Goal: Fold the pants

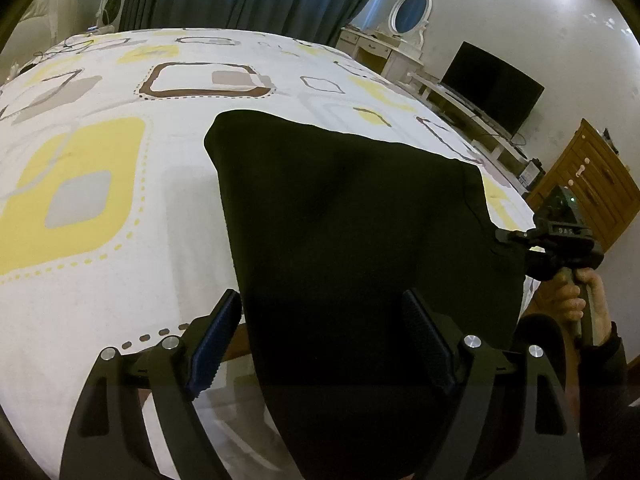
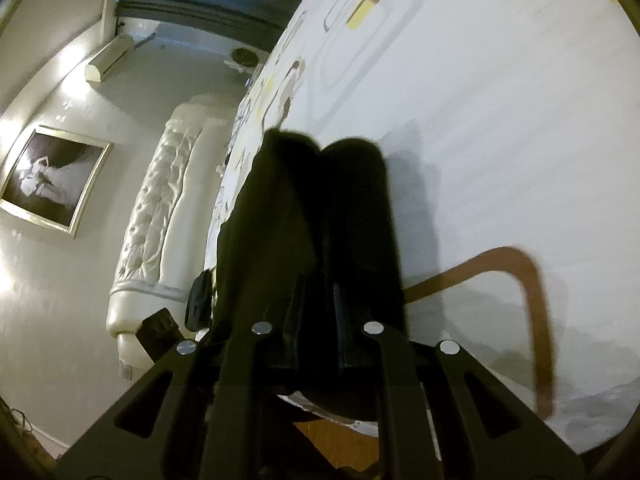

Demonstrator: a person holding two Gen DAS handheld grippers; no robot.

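The black pants (image 1: 352, 220) lie on the patterned bed sheet (image 1: 120, 280), the near part hanging over the bed's front edge. My left gripper (image 1: 324, 340) is open, its two fingers (image 1: 218, 340) straddling the left edge of the pants, with cloth lying between them. My right gripper (image 1: 502, 238) shows at the pants' right edge, shut on the fabric. In the right wrist view the right gripper (image 2: 316, 304) is closed on bunched black pants (image 2: 320, 208) that rise ahead of the fingers.
The bed sheet (image 2: 500, 140) is white with yellow and brown squares. A dresser with an oval mirror (image 1: 410, 14), a TV (image 1: 492, 86) and a wooden cabinet (image 1: 588, 184) stand to the right. A padded headboard (image 2: 160, 220) and a framed picture (image 2: 52, 176) lie beyond.
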